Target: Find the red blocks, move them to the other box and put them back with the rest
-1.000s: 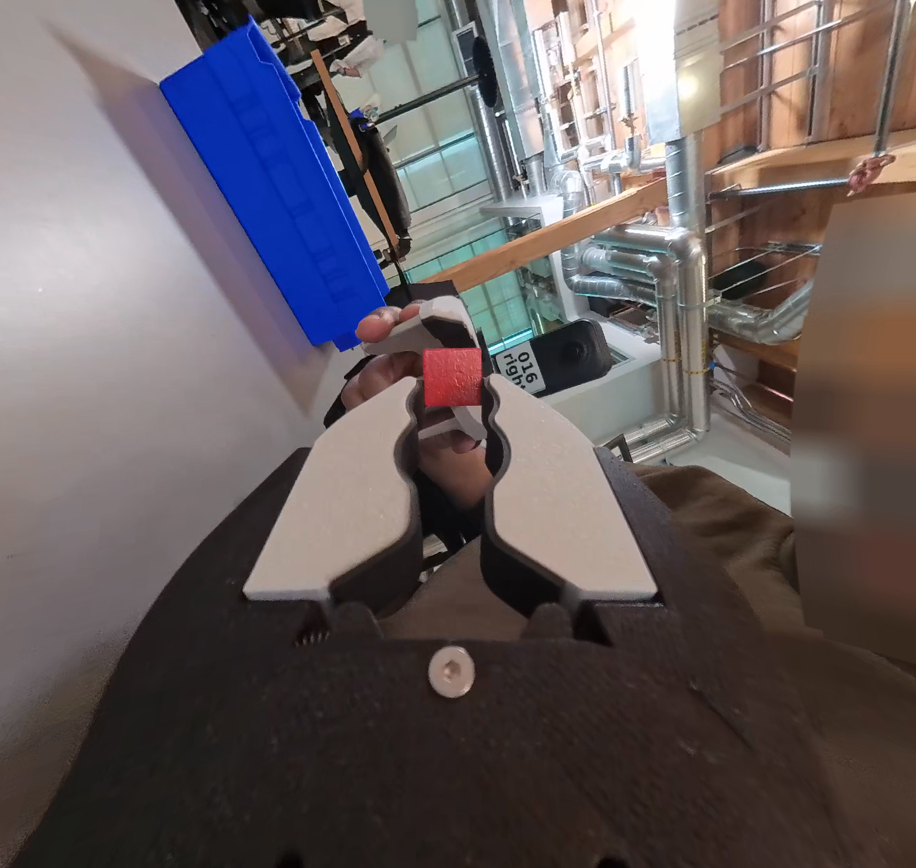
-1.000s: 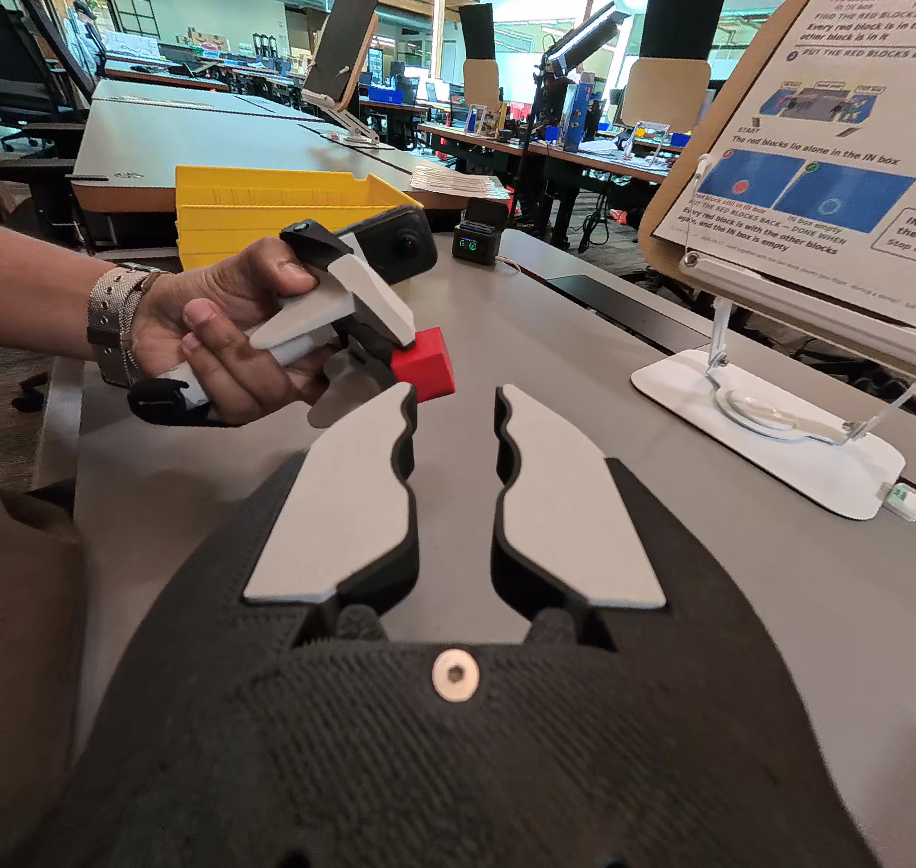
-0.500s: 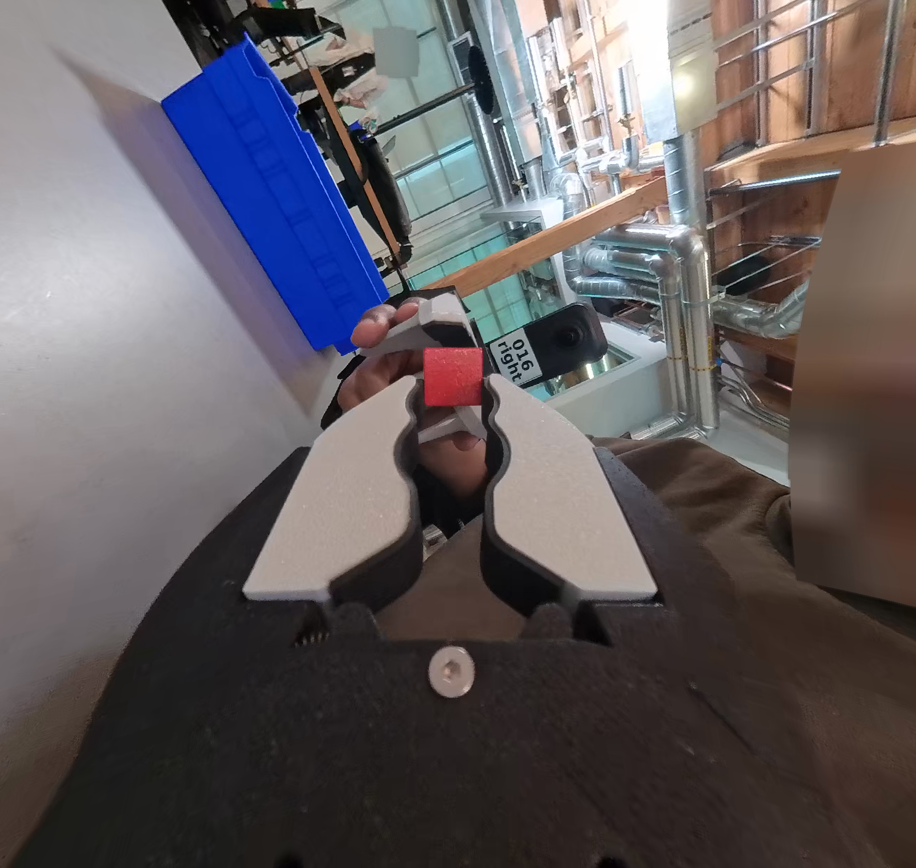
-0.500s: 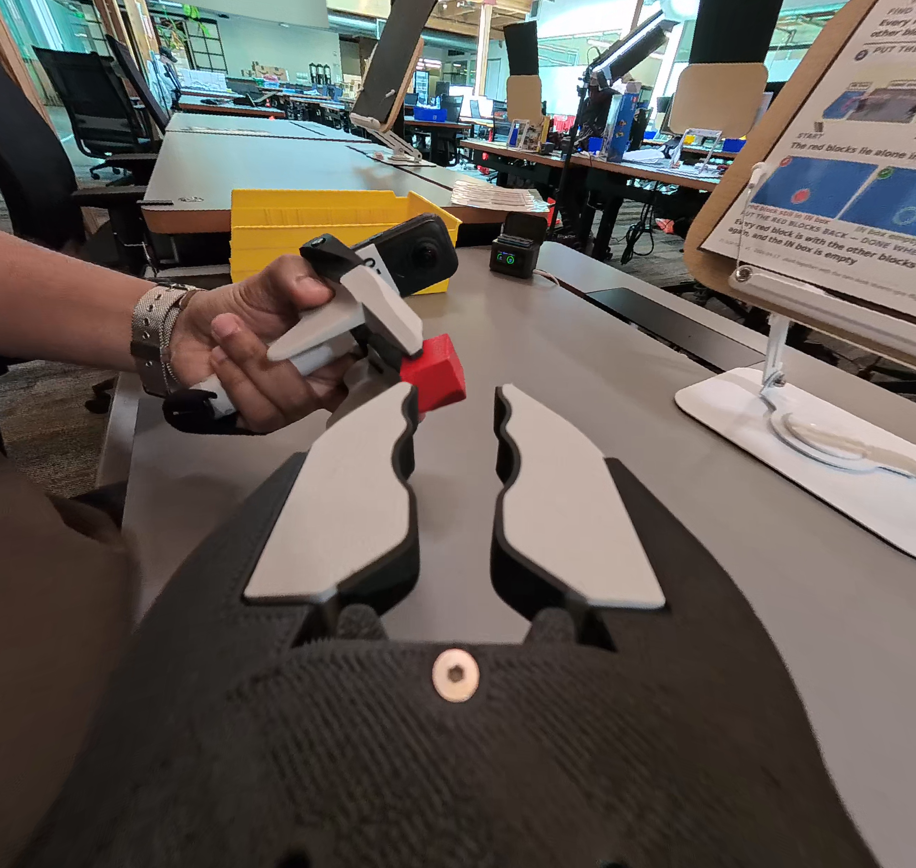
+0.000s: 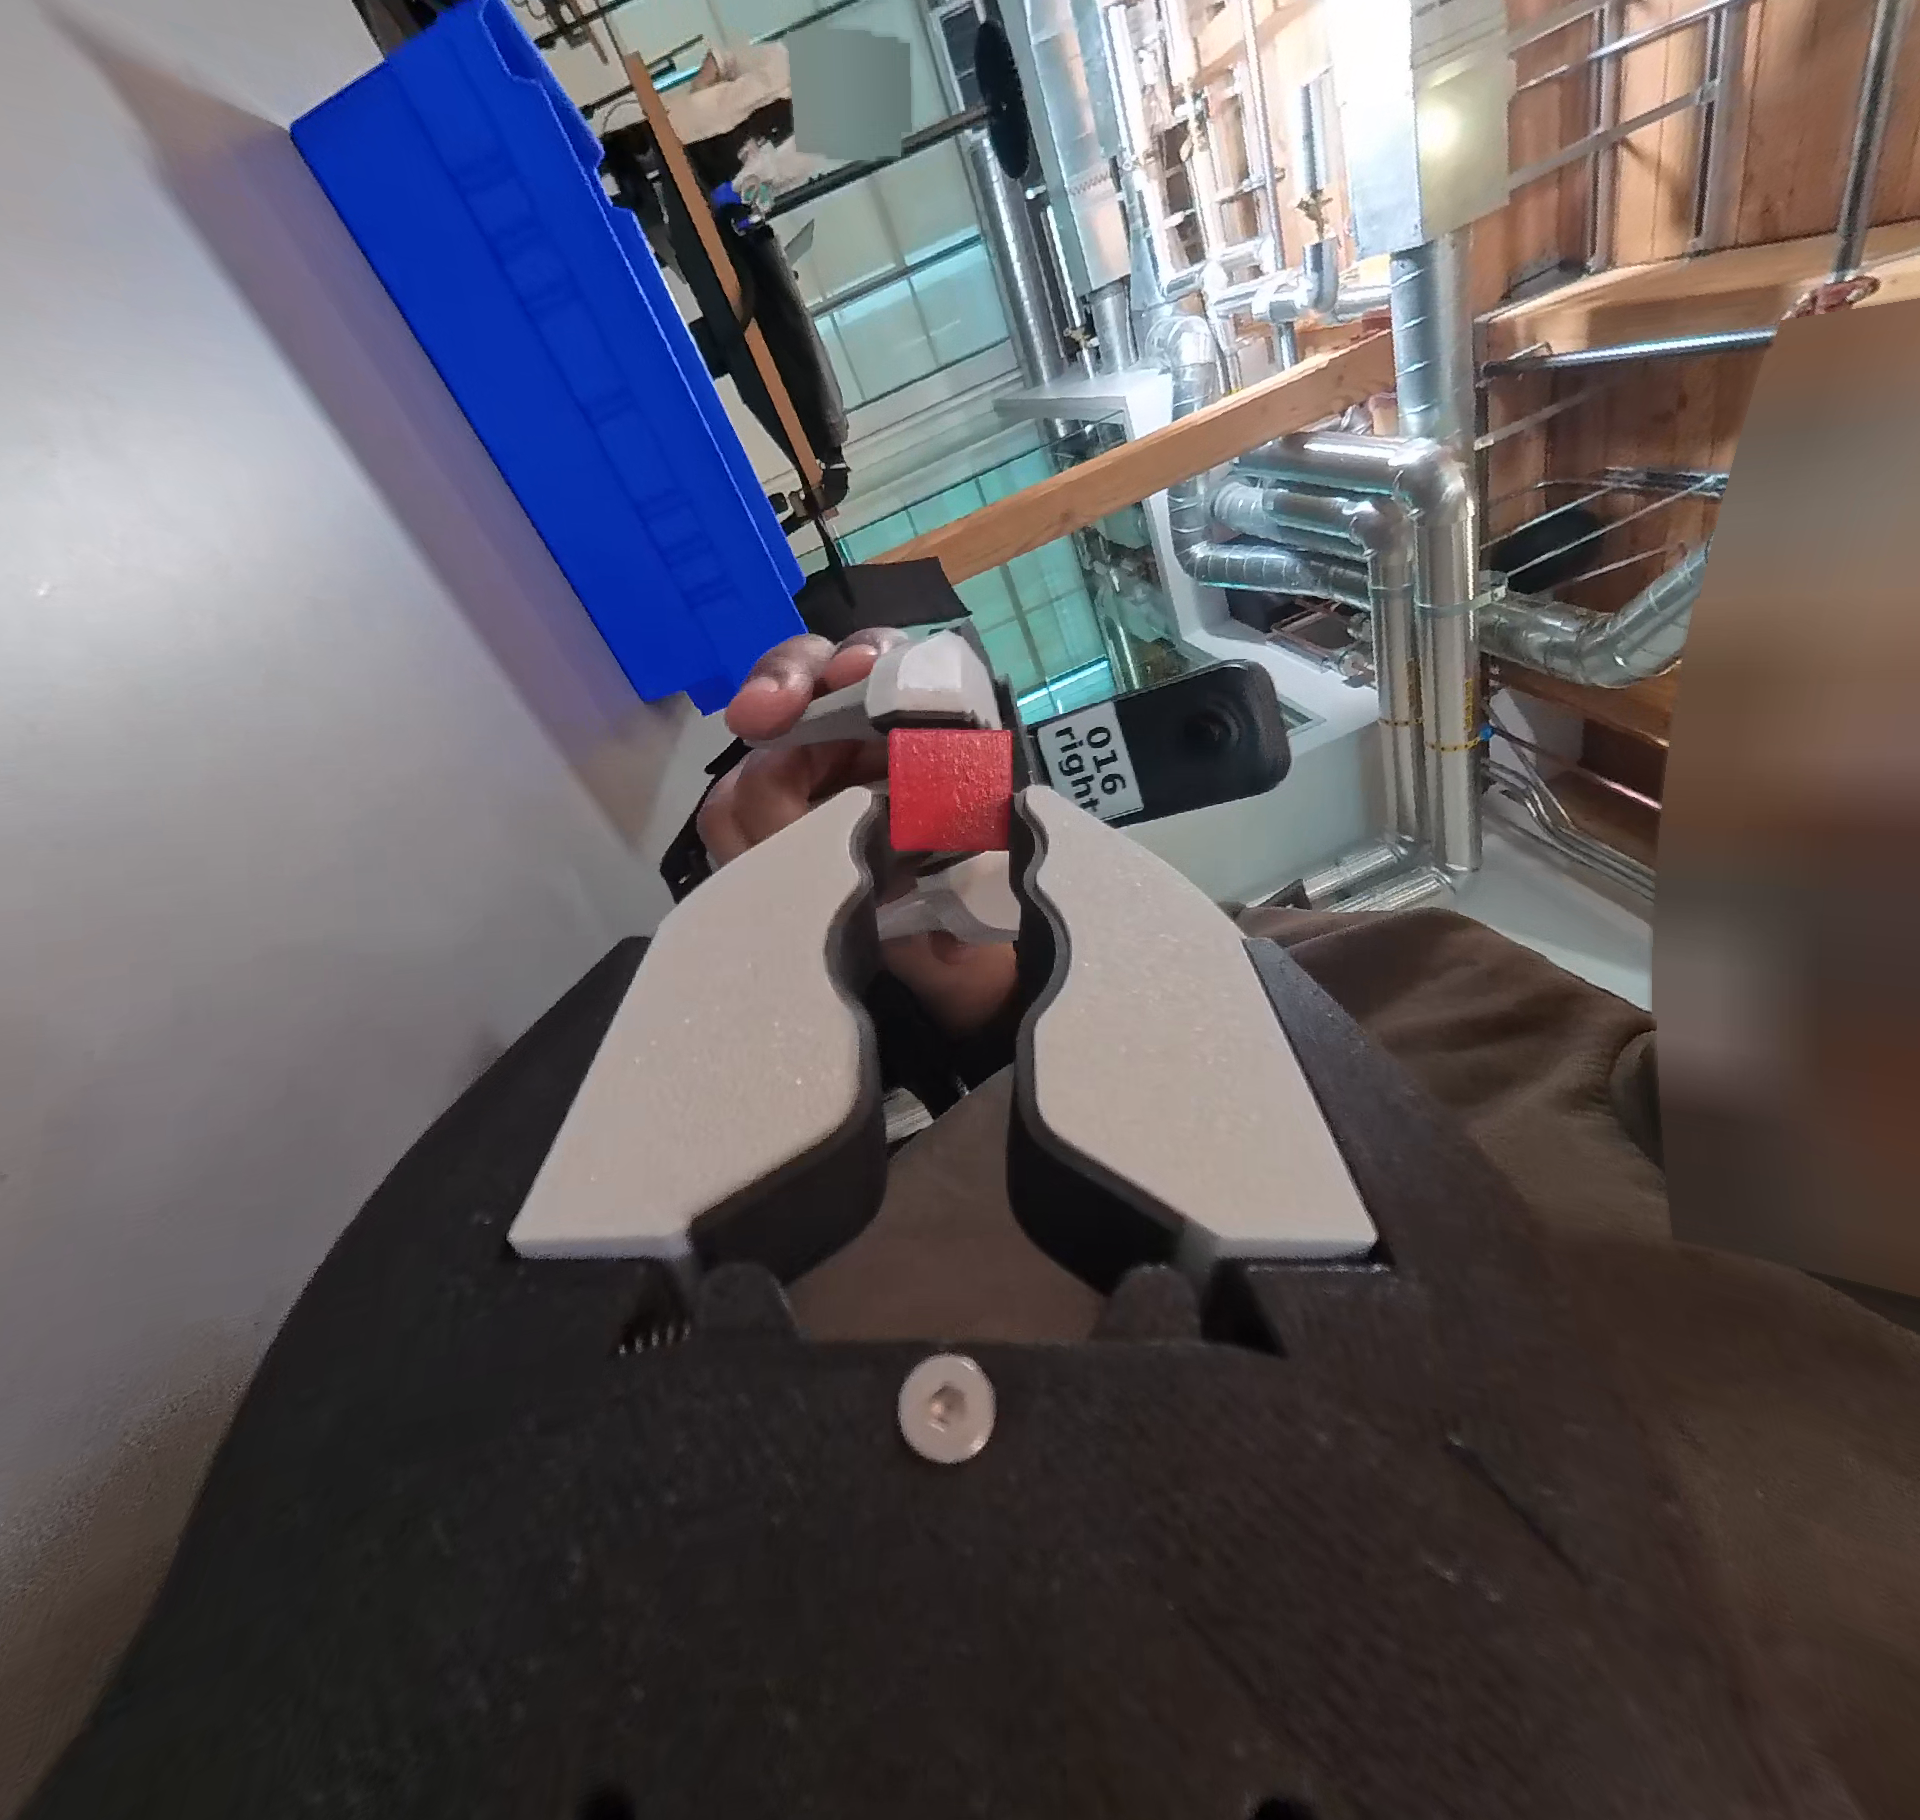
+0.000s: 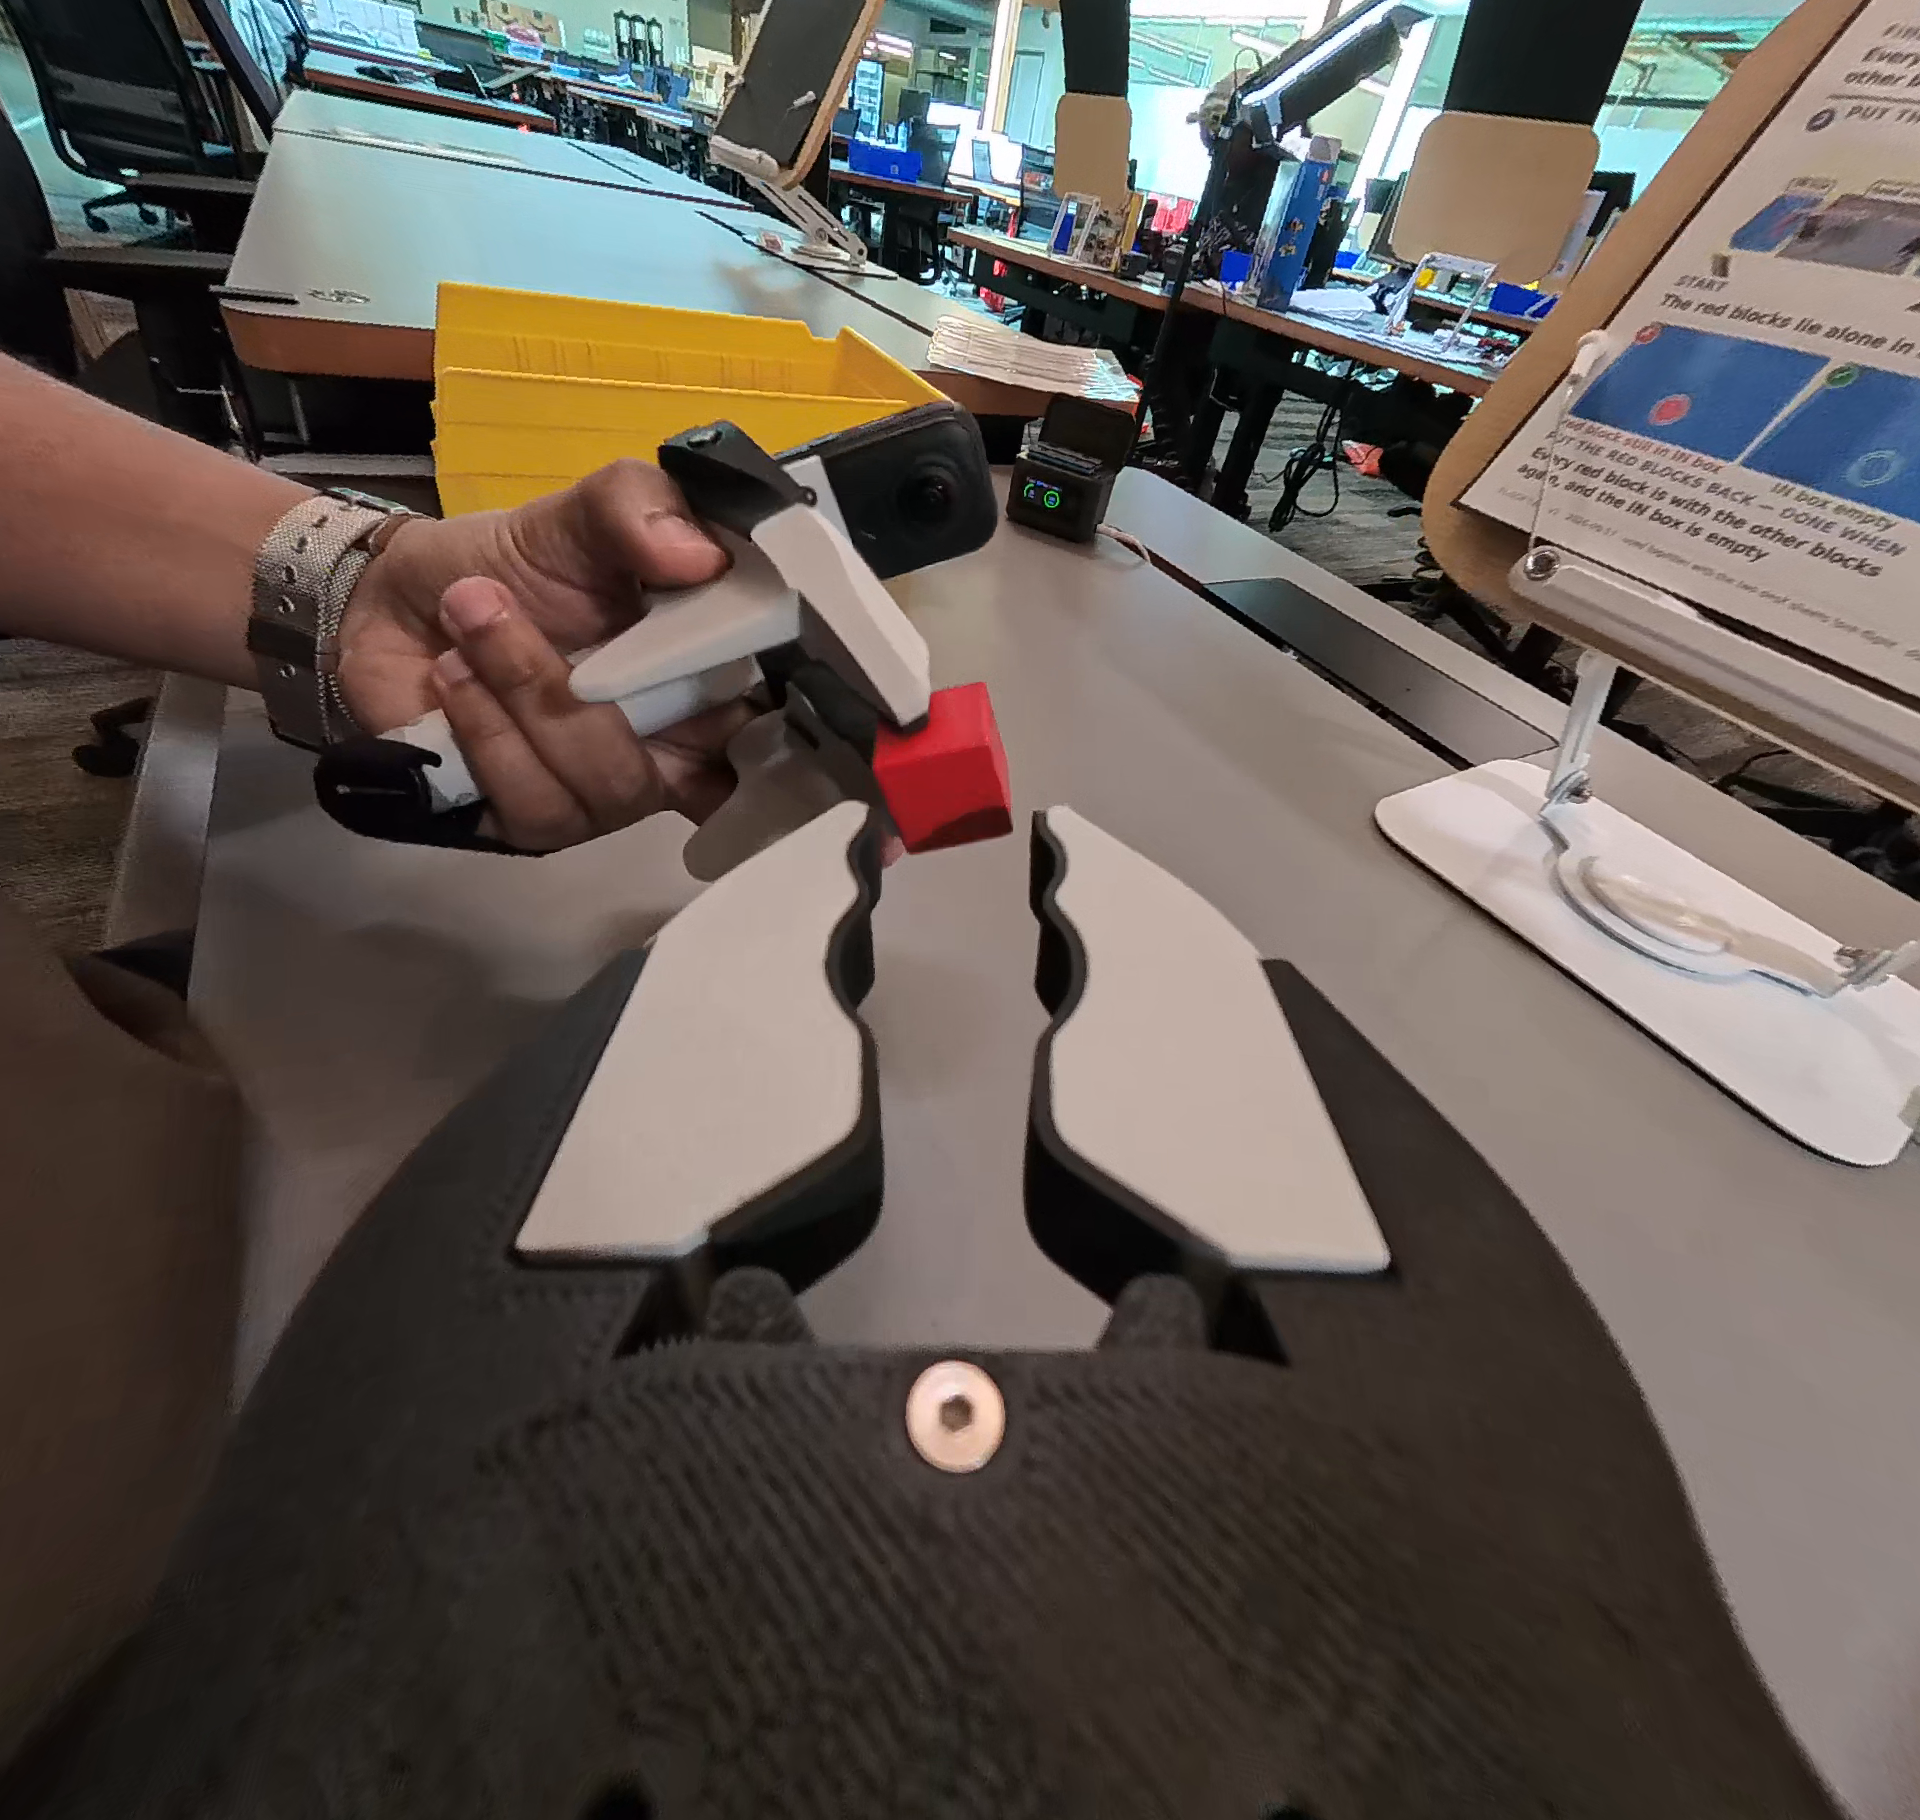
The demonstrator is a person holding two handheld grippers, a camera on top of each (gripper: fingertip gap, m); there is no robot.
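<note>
My left gripper point(image 5: 948, 820) is shut on a red block point(image 5: 951, 788) and holds it in the air above the grey table point(image 6: 1195, 710). The right wrist view shows the same block point(image 6: 940, 773) clamped between the left gripper's white fingers point(image 6: 852, 617), which a hand holds. My right gripper point(image 6: 948, 825) is open. Its fingertips straddle the lower part of the block, with a gap on the right side. In the left wrist view the right gripper's fingers point(image 5: 930, 679) stand on either side of the block. A blue box point(image 5: 540, 336) and a yellow box point(image 6: 623, 388) stand on the table.
An instruction board point(image 6: 1714, 399) on a white stand base point(image 6: 1662, 939) stands at the right of the table. A small black device point(image 6: 1070, 497) sits beyond the yellow box. Other desks and chairs fill the background. Left and right tips are no more than a few centimetres apart.
The two grippers have come closer together. The red block, which stood up and to the left of my right fingertips, now sits between them. The left gripper keeps its hold on the block.
</note>
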